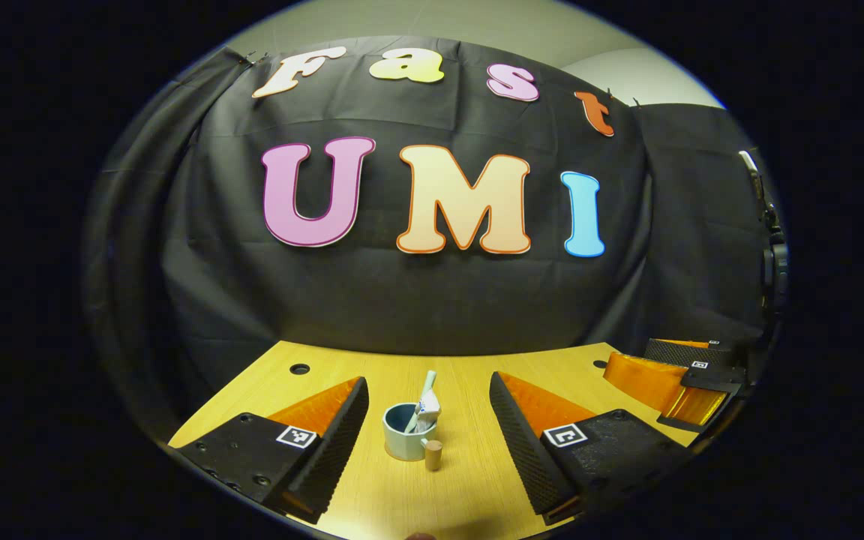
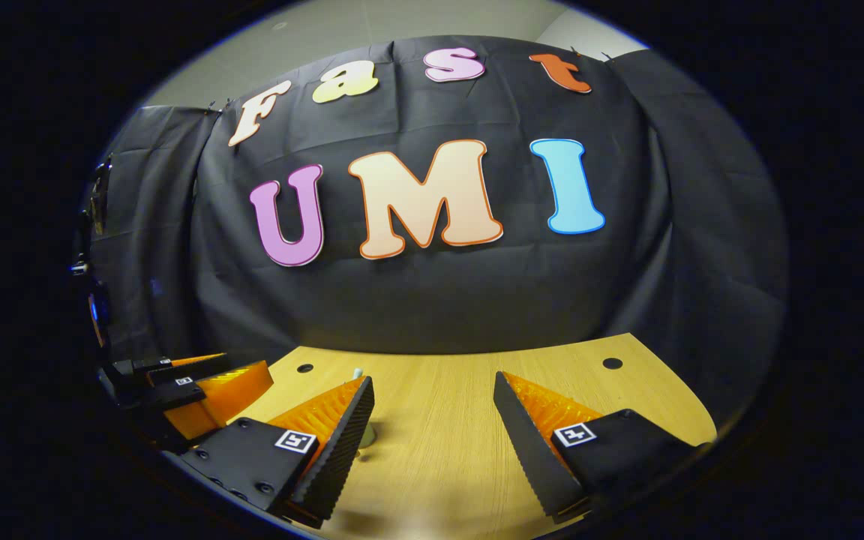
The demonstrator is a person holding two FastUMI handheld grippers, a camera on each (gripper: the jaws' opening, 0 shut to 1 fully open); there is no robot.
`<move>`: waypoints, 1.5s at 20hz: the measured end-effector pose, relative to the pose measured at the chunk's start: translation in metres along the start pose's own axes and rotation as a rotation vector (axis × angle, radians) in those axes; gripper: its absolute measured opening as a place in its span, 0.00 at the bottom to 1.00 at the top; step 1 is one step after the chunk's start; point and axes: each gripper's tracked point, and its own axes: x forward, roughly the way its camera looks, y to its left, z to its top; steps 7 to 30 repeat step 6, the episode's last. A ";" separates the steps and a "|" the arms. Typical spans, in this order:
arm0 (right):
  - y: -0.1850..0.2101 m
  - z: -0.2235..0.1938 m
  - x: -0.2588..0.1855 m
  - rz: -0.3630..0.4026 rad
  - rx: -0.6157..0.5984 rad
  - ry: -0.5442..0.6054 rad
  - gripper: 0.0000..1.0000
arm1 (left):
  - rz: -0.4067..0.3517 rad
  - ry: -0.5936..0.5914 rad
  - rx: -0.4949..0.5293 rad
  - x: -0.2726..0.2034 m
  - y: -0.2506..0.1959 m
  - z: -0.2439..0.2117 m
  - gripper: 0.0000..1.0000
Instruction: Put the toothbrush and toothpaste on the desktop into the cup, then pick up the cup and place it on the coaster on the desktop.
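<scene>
A pale blue-green cup (image 1: 402, 437) stands upright on the wooden desktop (image 1: 469, 487), straight ahead of my left gripper (image 1: 428, 379). That gripper is open, with the cup farther off between the lines of its fingers and untouched. A white toothpaste tube (image 1: 427, 409) and a pale toothbrush end (image 1: 430, 377) stick up out of the cup. A short wood-coloured stub (image 1: 433, 454) juts from the cup's near side. My right gripper (image 2: 433, 379) is open over bare desktop. Its left finger hides most of the cup; only a sliver of the cup's base (image 2: 369, 433) and the toothbrush tip (image 2: 357, 372) show.
The right gripper (image 1: 672, 382) sits at the desktop's right edge in the left gripper view; the left gripper (image 2: 192, 386) sits at the far left in the right gripper view. Round holes (image 1: 299, 368) (image 1: 600, 364) mark the desktop's back corners. The black cloth wall stands close behind.
</scene>
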 end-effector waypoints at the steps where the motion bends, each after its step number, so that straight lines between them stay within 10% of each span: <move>1: -0.001 0.002 -0.001 0.000 -0.004 0.001 0.99 | 0.000 -0.014 -0.004 0.000 0.000 0.004 0.93; 30: 0.003 0.014 0.000 0.005 -0.010 -0.031 0.99 | 0.046 -0.029 0.022 -0.002 0.016 0.010 0.94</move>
